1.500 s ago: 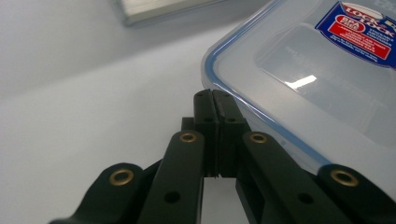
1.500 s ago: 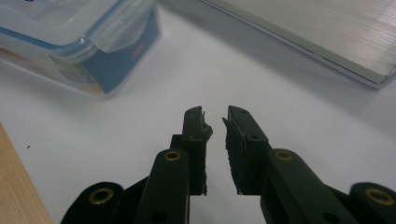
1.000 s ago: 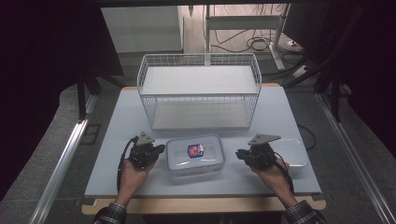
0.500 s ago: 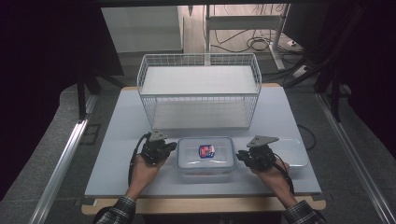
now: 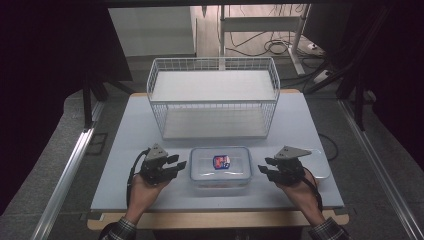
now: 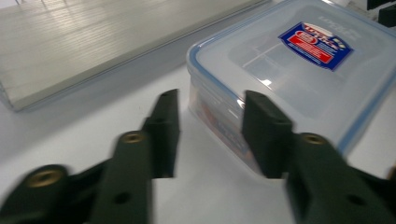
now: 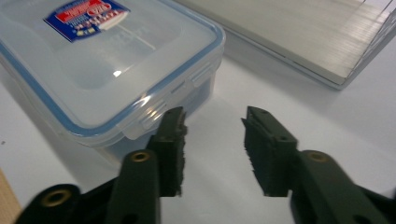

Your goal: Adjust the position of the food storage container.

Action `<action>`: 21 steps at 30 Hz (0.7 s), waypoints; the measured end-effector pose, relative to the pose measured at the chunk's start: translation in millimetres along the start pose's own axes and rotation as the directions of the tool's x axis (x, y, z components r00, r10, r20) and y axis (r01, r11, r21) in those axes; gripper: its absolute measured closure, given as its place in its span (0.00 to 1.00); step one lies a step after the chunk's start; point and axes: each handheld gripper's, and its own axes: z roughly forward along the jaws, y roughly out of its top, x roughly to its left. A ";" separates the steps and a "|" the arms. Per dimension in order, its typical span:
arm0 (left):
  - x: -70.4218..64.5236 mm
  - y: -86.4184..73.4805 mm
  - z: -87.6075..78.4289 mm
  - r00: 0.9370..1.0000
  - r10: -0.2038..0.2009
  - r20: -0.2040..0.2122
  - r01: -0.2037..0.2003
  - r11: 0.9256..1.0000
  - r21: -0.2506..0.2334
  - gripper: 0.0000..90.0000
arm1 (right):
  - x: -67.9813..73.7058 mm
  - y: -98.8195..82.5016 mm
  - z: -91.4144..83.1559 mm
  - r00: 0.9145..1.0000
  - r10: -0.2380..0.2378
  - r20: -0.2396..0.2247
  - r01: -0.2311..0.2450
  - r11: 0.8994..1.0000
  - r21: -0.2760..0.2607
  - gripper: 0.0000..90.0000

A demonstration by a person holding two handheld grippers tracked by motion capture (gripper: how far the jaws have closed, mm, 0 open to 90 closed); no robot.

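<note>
A clear lidded plastic container (image 5: pixel 220 167) with a blue seal and a red-and-blue label sits near the table's front, between my two grippers. My left gripper (image 5: pixel 176 165) lies just off its left end. In the left gripper view the jaws (image 6: pixel 210 100) stand apart in front of the container's (image 6: pixel 299 60) side wall, and they have just been opening with nothing gripped. My right gripper (image 5: pixel 263 170) sits a little off the right end. Its jaws (image 7: pixel 212 116) have also just been opening, with bare table between them, and the container's (image 7: pixel 93 60) side latch is beside one pad.
A white wire basket (image 5: pixel 215 102) with a pale board inside stands behind the container at mid-table. A clear flat plastic piece (image 5: pixel 320 167) lies under and to the right of my right hand. The table's wooden front edge (image 5: pixel 215 220) is close to the wrists.
The container slid a little to the right with the left gripper against it. The left gripper then drew back to the left. Both grippers' jaws went from shut to apart.
</note>
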 end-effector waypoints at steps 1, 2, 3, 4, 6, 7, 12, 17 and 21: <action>-0.2 -1.3 -1.7 1.000 0.003 -0.001 -0.003 1.000 -0.005 0.53 | -0.1 -0.3 -1.3 1.000 0.007 -0.005 -0.007 1.000 -0.007 0.58; -0.3 -2.4 -2.9 1.000 0.008 -0.001 -0.008 1.000 -0.008 0.48 | -0.1 -0.7 -2.4 1.000 0.013 -0.013 -0.013 1.000 -0.012 0.54; -0.3 -3.4 -3.6 1.000 0.011 -0.004 -0.011 1.000 -0.012 0.43 | -0.1 -1.2 -3.6 1.000 0.018 -0.020 -0.019 1.000 -0.018 0.50; -0.4 -4.2 -3.9 1.000 0.011 -0.006 -0.011 1.000 -0.016 0.39 | -0.4 -1.8 -4.9 0.999 0.022 -0.025 -0.022 1.000 -0.020 0.48; 0.1 -6.5 -4.1 1.000 0.005 -0.003 -0.005 1.000 -0.017 0.30 | -0.5 -3.6 -7.3 0.999 0.036 -0.039 -0.037 0.999 -0.035 0.39; 0.1 -6.5 -4.1 1.000 0.005 -0.003 -0.005 1.000 -0.017 0.28 | -0.5 -3.6 -7.3 0.999 0.036 -0.039 -0.037 0.999 -0.035 0.39; -1.6 -9.6 -5.6 1.000 -0.007 0.000 0.007 1.000 0.013 0.24 | -0.8 -4.4 -9.3 0.998 0.050 -0.050 -0.053 0.997 -0.058 0.30; -3.4 -13.3 -7.4 1.000 0.002 0.026 -0.003 1.000 0.027 0.16 | -0.2 -4.7 -8.2 0.998 0.053 -0.045 -0.056 0.996 -0.067 0.26; -5.7 -15.2 -6.7 0.999 0.027 0.025 -0.028 0.999 0.043 0.13 | 1.2 -5.3 -4.7 0.998 0.045 -0.052 -0.048 0.997 -0.057 0.21</action>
